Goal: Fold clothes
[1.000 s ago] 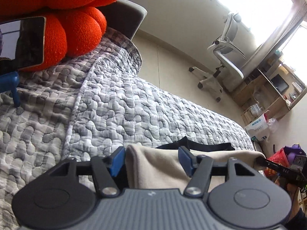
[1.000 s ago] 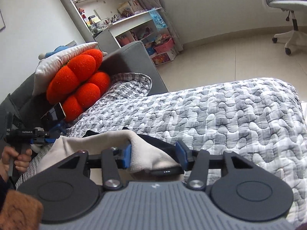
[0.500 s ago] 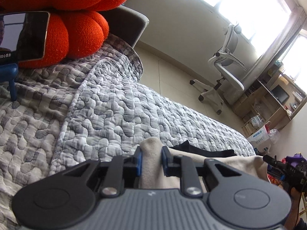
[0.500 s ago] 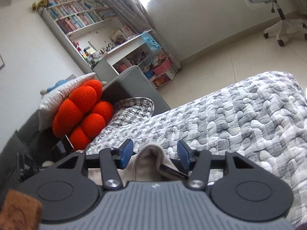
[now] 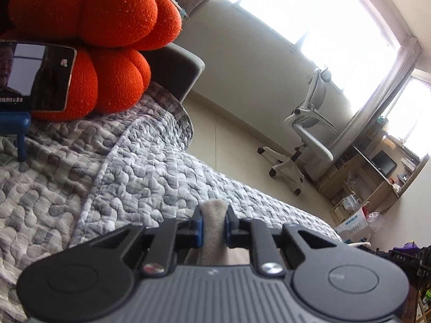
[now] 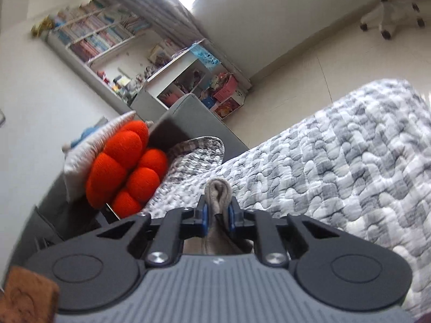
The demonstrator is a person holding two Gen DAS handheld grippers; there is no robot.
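A beige garment (image 5: 212,215) is pinched in the left tongs (image 5: 214,224) and in the right tongs (image 6: 217,212), raised over the quilted bed (image 5: 150,177). Both edges are best kept level and taut.

Orange cushion (image 5: 89,35) on grey quilt (image 5: 140,177); office chair (image 5: 307,137) beyond.

Left hand-held gripper (image 5: 214,226) clamped on beige garment (image 5: 213,215) above quilt (image 5: 134,188).
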